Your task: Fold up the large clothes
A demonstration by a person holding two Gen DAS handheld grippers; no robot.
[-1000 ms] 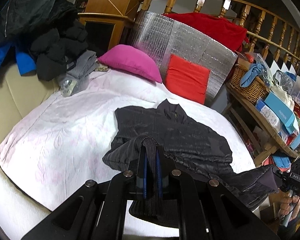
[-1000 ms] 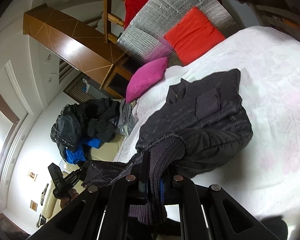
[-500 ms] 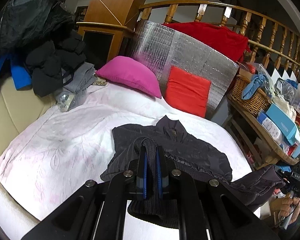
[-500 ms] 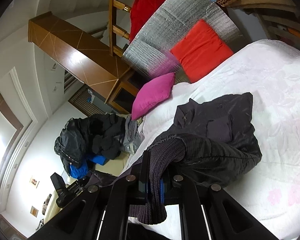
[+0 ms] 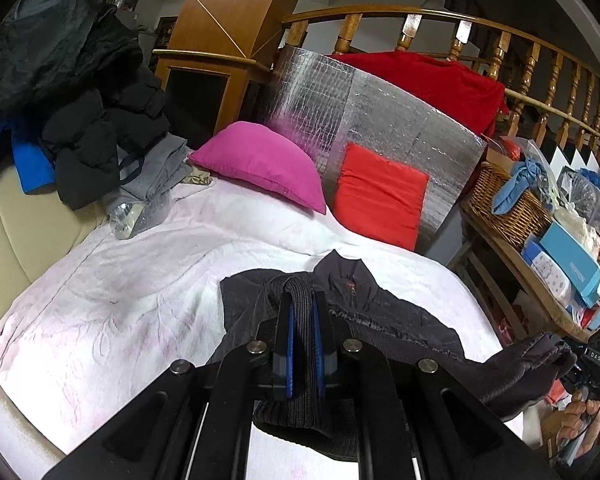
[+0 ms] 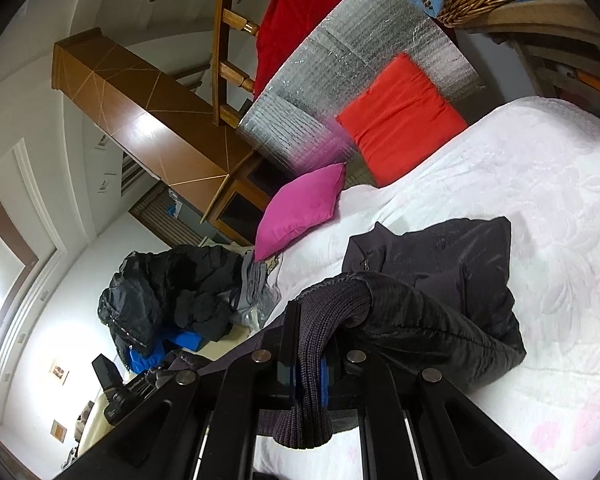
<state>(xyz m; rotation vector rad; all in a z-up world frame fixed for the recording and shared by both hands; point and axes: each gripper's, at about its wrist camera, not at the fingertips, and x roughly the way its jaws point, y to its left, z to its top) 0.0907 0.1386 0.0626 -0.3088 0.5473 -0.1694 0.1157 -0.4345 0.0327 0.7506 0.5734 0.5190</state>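
I have the left gripper clamped tight on a ribbed knit cuff of the dark quilted jacket; the right gripper is pinched on the other ribbed cuff; both sets of jaws stand narrow with knit bunched between the blue pads. The jacket lies on the white floral bedspread, collar toward the magenta pillow and the red cushion, its body partly doubled over; one sleeve runs off toward the bed's right edge, where my right-hand rig is only just visible. Risks as I judge them: I hold only stretchy cuff, so a sharp pull may lengthen the knit and let it slide out of the pads; the shell looks slick and could skate across the bedspread instead of creasing, leaving a skewed fold; uneven tension between the two sleeves would twist the body and bury the collar. The far sleeve appears to hang near or past the mattress edge, though fisheye distortion makes that uncertain; if so, its weight could drag the jacket off. The heap of dark coats on the left sits well apart and should not snag.
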